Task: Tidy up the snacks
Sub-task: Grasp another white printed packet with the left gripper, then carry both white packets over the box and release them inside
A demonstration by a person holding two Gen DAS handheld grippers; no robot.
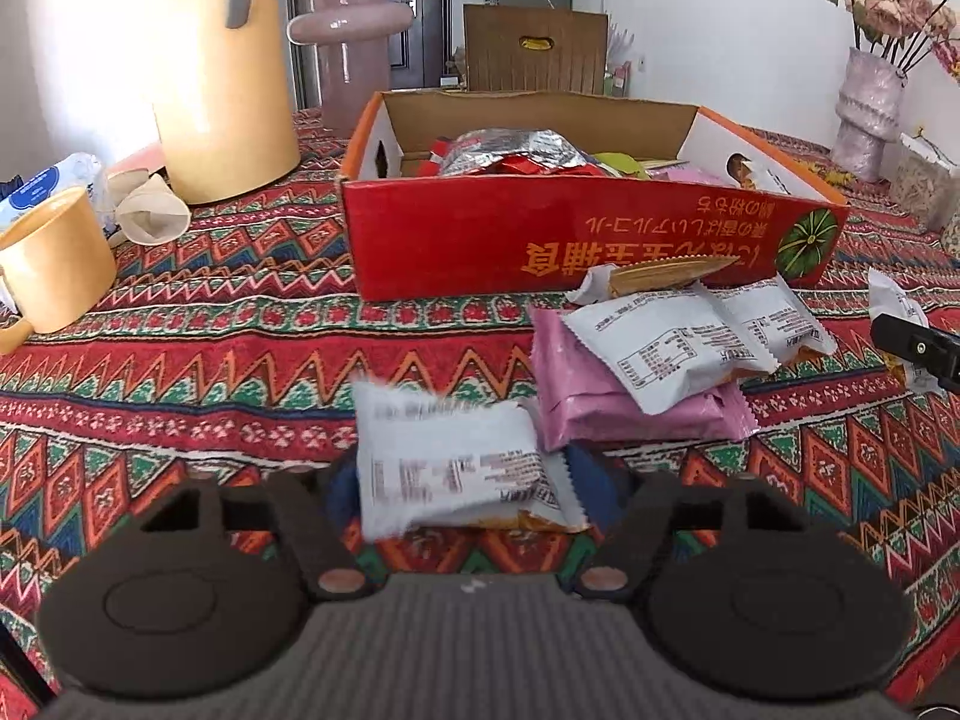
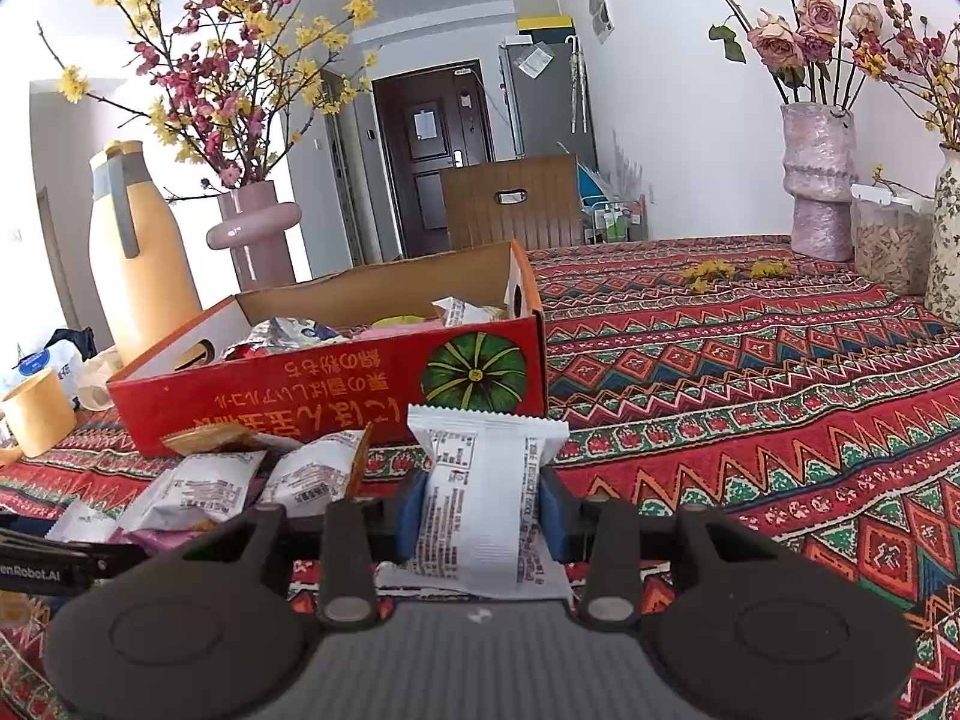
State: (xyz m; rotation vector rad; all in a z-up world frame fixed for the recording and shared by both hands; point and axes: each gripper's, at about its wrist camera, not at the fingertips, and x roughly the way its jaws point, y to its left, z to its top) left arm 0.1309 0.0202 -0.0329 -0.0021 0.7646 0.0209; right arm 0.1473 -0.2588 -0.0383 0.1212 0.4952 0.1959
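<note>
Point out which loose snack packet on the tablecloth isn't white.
The pink packet, lying under two white packets before the red box; every other loose packet is white.

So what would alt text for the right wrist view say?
The right gripper clamps a white snack packet upright above a patterned tablecloth. A red cardboard box of snacks sits behind, more packets lying loose before it.

Bright, even daylight; fisheye bending and dark corners at the edges, motion blur on the white snack packet (image 1: 450,468).
</note>
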